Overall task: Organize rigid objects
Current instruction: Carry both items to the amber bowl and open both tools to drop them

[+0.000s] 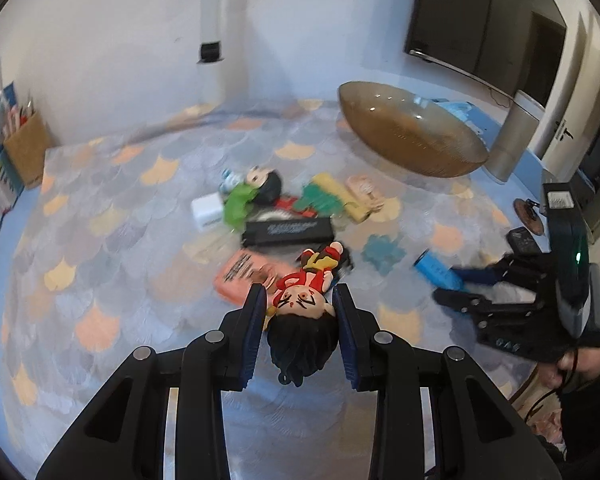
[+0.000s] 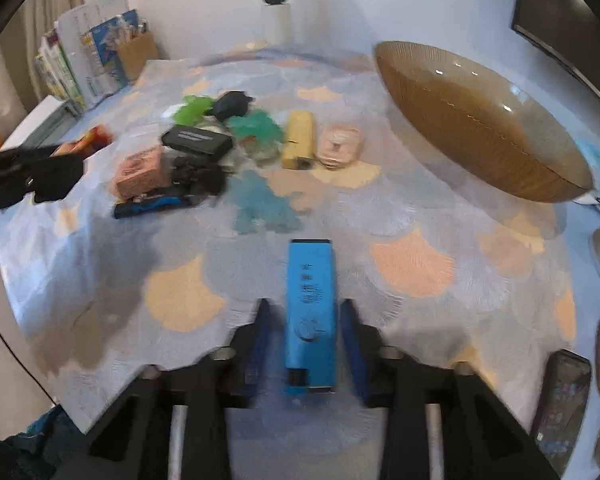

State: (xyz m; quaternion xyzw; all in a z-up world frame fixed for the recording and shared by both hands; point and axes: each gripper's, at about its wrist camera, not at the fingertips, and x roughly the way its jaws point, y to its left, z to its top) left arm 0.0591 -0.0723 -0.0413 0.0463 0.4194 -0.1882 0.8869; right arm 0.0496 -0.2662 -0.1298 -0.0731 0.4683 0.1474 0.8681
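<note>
Left gripper (image 1: 300,300) clamped on a little red-dressed doll (image 1: 304,304), jaws squeezing its black-haired head, lifted just above the table (image 1: 100,280). Right gripper (image 2: 306,320) clenched around a blue rectangular block (image 2: 310,312), also off the scale-patterned cloth. Rest of the pile sitting further back in the middle: black case (image 1: 288,230), pink box (image 1: 244,274), green-dressed doll (image 1: 248,196), yellow block (image 2: 298,144). Big brown ribbed bowl (image 1: 412,132) at far right.
</note>
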